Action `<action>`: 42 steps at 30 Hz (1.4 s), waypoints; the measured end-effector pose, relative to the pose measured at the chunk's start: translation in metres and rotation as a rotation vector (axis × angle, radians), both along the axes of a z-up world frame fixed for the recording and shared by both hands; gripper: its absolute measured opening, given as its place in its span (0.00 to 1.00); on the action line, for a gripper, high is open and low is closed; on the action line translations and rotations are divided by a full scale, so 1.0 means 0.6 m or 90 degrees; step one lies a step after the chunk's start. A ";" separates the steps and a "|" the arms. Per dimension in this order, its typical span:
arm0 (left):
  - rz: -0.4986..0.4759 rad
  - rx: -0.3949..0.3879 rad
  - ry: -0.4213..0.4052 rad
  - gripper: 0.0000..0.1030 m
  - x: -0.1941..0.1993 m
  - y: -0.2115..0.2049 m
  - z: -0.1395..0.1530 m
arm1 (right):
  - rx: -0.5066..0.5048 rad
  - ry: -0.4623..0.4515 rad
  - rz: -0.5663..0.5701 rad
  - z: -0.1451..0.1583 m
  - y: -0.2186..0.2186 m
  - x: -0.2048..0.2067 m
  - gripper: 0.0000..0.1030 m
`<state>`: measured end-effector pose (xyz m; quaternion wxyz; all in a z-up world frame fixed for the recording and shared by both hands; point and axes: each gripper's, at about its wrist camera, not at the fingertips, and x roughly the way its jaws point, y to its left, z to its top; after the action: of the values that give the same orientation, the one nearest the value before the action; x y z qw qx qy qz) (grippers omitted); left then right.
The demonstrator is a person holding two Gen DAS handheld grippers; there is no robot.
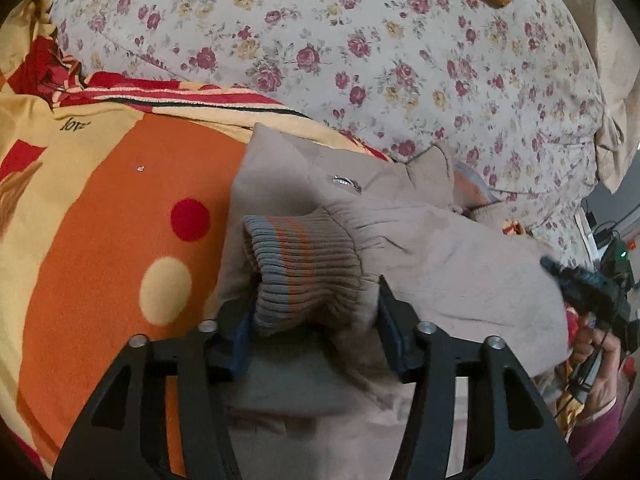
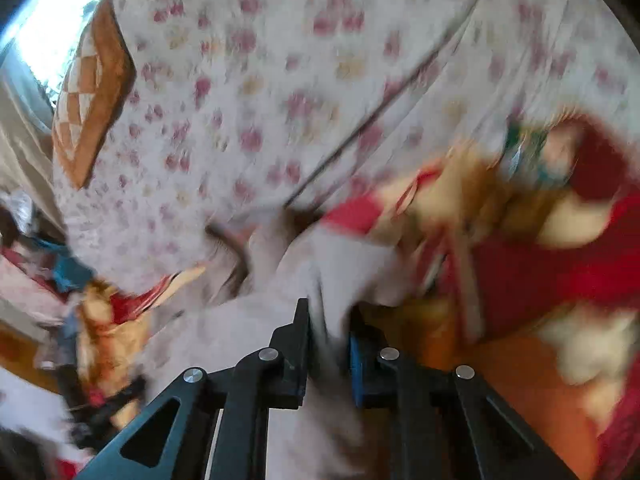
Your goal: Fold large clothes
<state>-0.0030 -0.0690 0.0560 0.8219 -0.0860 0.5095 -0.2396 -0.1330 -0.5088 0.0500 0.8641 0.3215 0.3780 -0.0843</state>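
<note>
Left to right, left wrist view first.

1. Orange blanket (image 1: 92, 248), red and cream dots, yellow border: fills the view from 7 to 10 o'clock, lying under the garment.
2. Left gripper (image 1: 316, 320): at 6 o'clock, fingers parted, blue pads either side of the ribbed cuff. The left pad lies against the cuff; the right pad stands at its edge, and whether it presses cannot be told.
3. Ribbed cuff (image 1: 304, 268), tan with grey and orange stripes: bunched at centre, between the fingers.
4. Beige jacket (image 1: 460, 264): spread on the blanket from centre toward 3 o'clock, a metal fastener (image 1: 346, 182) just above the cuff.
5. Floral sheet (image 1: 360, 40): 11 to 2 o'clock, behind the jacket.
6. Right gripper (image 1: 576, 280): at 3 o'clock on the jacket's far edge, held by a hand (image 1: 600, 360).

Right wrist view, heavily blurred.

7. Checked cushion (image 2: 92, 92): 10 o'clock, on the floral sheet.
8. Right gripper (image 2: 328, 356): at 6 o'clock, fingers drawn nearly together, pinching a fold of the beige jacket (image 2: 340, 268).
</note>
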 end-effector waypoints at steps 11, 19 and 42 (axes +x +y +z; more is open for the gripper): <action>0.062 0.057 -0.100 0.75 -0.025 0.016 0.036 | -0.115 -0.010 0.009 0.045 0.074 -0.114 0.65; 0.093 0.063 -0.091 0.77 -0.033 0.044 0.034 | -0.209 0.128 0.014 -0.032 0.109 -0.075 0.64; 0.073 0.079 -0.054 0.76 -0.106 0.051 0.047 | -0.223 0.077 -0.014 0.020 0.155 -0.276 0.74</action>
<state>-0.0667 -0.0385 0.0842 0.8588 -0.0542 0.4825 -0.1634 -0.2989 -0.4157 0.0621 0.8814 0.1648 0.4056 -0.1774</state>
